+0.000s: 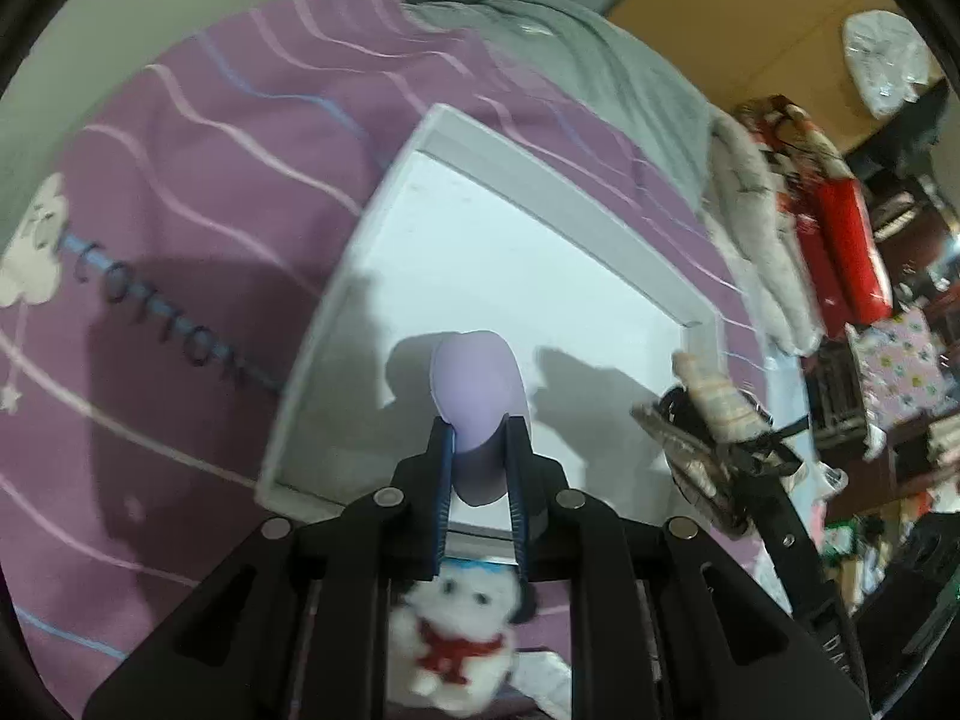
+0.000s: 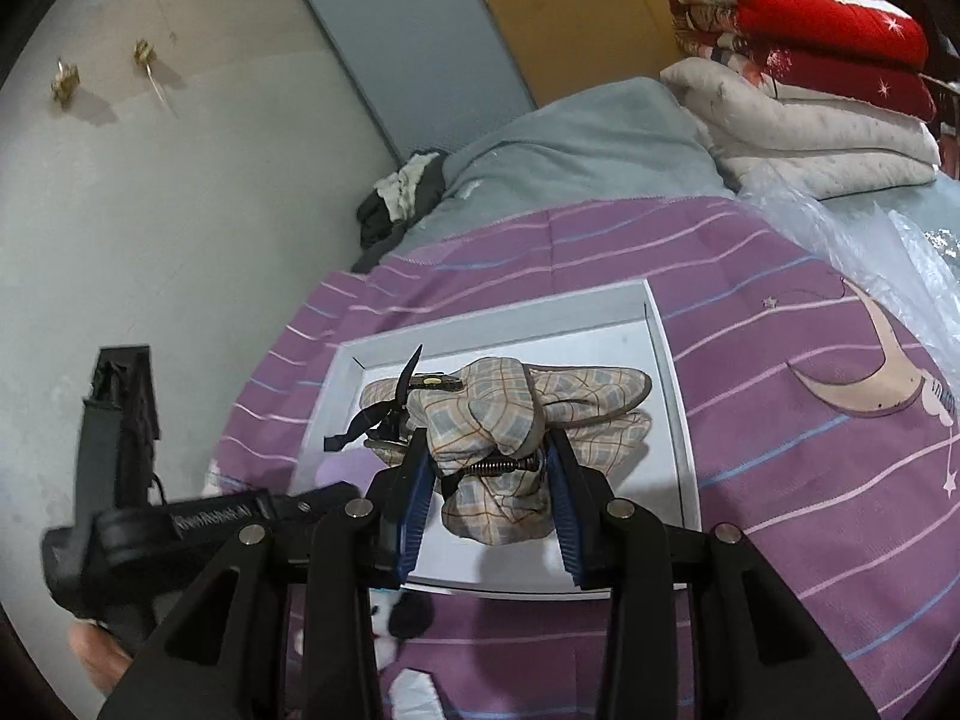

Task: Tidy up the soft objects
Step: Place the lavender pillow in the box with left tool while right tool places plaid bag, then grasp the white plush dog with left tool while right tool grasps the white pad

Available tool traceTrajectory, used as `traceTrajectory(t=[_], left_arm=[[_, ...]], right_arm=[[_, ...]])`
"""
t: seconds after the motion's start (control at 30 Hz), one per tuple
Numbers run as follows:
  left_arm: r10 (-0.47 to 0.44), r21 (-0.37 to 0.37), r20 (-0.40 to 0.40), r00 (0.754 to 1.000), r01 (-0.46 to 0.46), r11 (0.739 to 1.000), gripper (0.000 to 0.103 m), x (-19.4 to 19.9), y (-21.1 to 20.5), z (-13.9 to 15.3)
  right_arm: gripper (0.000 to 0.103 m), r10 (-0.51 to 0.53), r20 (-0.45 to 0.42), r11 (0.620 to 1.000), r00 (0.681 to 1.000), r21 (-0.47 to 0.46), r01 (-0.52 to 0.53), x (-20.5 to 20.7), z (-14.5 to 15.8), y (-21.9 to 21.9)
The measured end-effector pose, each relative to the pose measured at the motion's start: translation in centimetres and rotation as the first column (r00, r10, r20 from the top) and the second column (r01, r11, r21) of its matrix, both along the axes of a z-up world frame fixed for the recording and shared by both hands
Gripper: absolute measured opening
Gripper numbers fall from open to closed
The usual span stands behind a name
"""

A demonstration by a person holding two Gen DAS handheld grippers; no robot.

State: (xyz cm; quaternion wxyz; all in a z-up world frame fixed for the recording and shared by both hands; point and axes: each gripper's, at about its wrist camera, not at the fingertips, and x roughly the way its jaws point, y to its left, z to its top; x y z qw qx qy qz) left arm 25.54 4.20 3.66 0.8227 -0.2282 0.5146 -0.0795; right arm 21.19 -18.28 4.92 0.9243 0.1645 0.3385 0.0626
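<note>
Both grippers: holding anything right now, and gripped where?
Left gripper pinches a lilac soft pad by its near end. Right gripper clamps a bunched plaid cloth item around its middle. Both hang over the white tray.

On the woven cotton-look purple bedspread (image 2: 750, 276), the white tray (image 1: 576, 210) looks like matt smooth card. Over it hang a smooth matt lilac piece (image 1: 474, 396) and a checked cloth bundle (image 2: 498, 420) with a bare metal spring (image 2: 501, 467); a fluffy white plush toy (image 1: 456, 636) lies just beside it.

One white tray (image 1: 600, 222), one purple pad (image 1: 474, 390), one plaid pouch (image 2: 510, 414), one plush bear (image 1: 456, 630)
</note>
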Motion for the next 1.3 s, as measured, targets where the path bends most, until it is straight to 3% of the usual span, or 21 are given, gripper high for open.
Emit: traceTrajectory(t=[0.17, 0.33, 0.5, 0.63, 0.9, 1.0, 1.07, 1.17, 1.3], left_arm=[[0.048, 0.055, -0.048, 0.998, -0.045, 0.997, 0.018, -0.3, 0.2, -1.1], [0.088, 0.012, -0.079, 0.993, -0.087, 0.996, 0.018, -0.7, 1.2, -1.8], [0.133, 0.071, -0.075, 0.988, -0.127, 0.989, 0.018, -1.1, 1.3, -1.5], [0.148, 0.09, -0.081, 0.986, -0.141, 0.986, 0.02, -1.0, 1.0, -1.8], [0.156, 0.021, -0.086, 0.984, -0.155, 0.988, 0.022, -0.9, 1.8, -1.9], [0.152, -0.001, -0.086, 0.985, -0.153, 0.988, 0.028, -1.3, 2.1, -1.4], [0.141, -0.03, -0.076, 0.987, -0.143, 0.989, 0.039, -1.7, 2.3, -0.8], [0.112, -0.056, -0.063, 0.992, -0.116, 0.992, 0.057, -2.3, 2.4, 0.1], [0.075, 0.025, -0.059, 0.995, -0.074, 0.997, 0.062, -3.1, 2.0, 1.2]], right_arm=[[0.036, -0.006, -0.08, 0.999, 0.997, -0.046, 0.003, 0.7, -1.8, 0.4], [0.036, -0.053, -0.176, 0.995, 0.983, -0.096, 0.037, 1.1, -3.0, 0.0], [0.037, -0.064, -0.222, 0.993, 0.973, -0.114, 0.039, 1.4, -3.5, 0.4], [0.039, -0.056, -0.324, 0.991, 0.945, -0.129, 0.014, 2.2, -5.1, 1.2], [0.041, -0.035, -0.336, 0.983, 0.941, -0.181, -0.028, 1.8, -5.1, 1.7], [0.05, -0.004, -0.343, 0.975, 0.939, -0.208, -0.072, 1.2, -4.2, 2.3], [0.062, 0.008, -0.344, 0.98, 0.939, -0.185, -0.077, 1.0, -3.6, 2.5], [0.063, 0.027, -0.333, 0.989, 0.942, -0.125, -0.073, 0.7, -2.8, 2.2], [0.063, 0.03, -0.316, 0.99, 0.948, -0.124, -0.072, 0.2, -1.8, 2.2]])
